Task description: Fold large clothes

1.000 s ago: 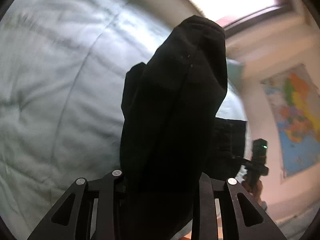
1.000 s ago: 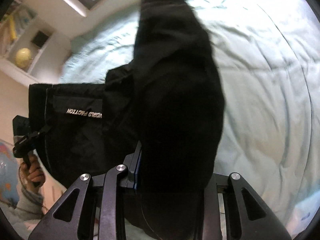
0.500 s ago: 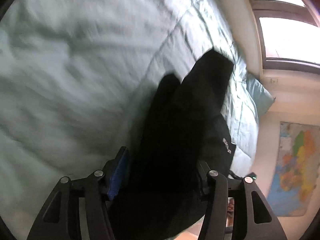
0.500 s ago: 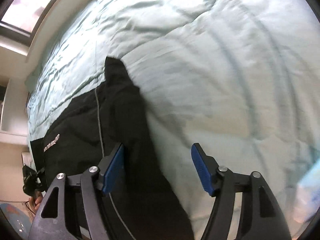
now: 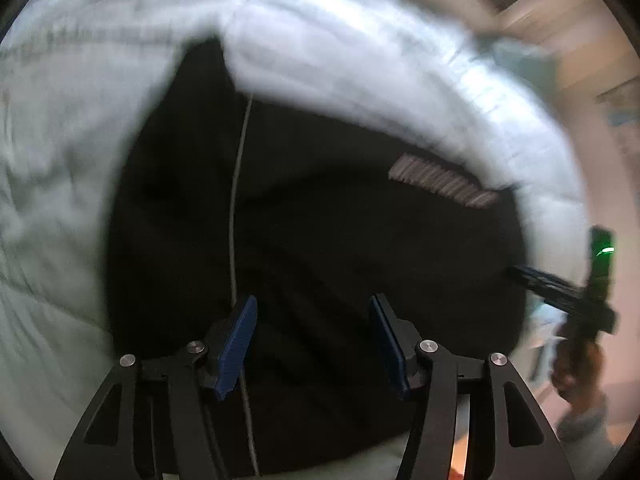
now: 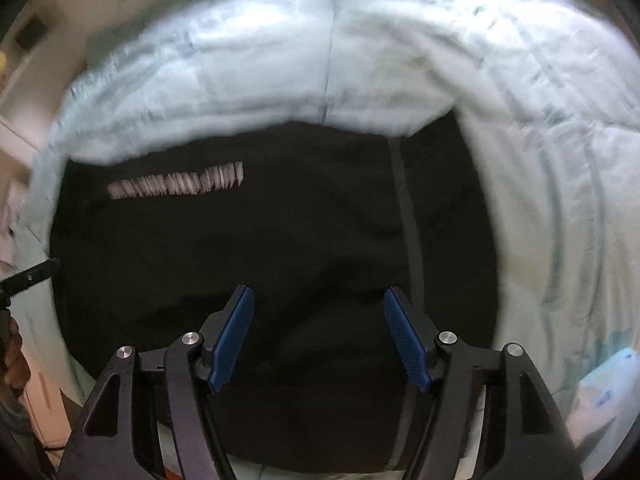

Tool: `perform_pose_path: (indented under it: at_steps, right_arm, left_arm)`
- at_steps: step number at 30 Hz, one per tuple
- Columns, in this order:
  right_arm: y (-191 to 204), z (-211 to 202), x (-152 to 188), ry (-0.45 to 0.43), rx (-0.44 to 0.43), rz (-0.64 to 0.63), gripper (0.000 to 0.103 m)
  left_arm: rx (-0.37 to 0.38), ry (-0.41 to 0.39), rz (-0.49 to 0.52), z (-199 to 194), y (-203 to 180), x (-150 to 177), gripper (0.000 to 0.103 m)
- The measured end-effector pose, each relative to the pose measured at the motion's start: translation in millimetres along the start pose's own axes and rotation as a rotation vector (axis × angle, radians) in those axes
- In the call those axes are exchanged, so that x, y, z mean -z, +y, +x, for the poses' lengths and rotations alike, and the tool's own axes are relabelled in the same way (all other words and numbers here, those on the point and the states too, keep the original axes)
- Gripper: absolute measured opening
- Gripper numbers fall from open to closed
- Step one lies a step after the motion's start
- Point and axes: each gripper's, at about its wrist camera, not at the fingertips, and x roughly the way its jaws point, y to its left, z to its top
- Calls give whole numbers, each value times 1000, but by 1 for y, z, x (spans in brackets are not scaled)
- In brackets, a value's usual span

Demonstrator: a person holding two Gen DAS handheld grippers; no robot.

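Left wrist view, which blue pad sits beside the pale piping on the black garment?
The picture-left pad; the piping runs right past it, well away from the other pad.

blk garment (image 5: 320,240), pale-green duvet (image 5: 60,160), blue pads (image 6: 234,340)

The garment (image 5: 320,220) lies spread on the bed cover (image 5: 60,180), lettering (image 6: 176,184) at its far edge.

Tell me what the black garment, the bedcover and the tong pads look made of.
Black garment: matte woven or knit fabric, soft creases, a pale printed logo; blur hides the weave.
Bedcover: pale green quilted cloth, puffy with stitched seams.
Pads: blue, ribbed, probably rubber or plastic.
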Motion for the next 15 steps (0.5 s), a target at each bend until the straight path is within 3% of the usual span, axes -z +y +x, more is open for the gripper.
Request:
perform_pose_path:
  at_steps: [3,7,15]
  right_arm:
    - [5,27,12,14,52,-15,71]
    - [8,27,12,8,85,-3,71]
    - [-5,-19,21,-20,28,83,71]
  left_arm:
    - [-20,4,-13,26,6,5,59]
    - [-32,8,-35,26,1,-4,62]
    - [-121,-79,91,-31,-36,-6,62]
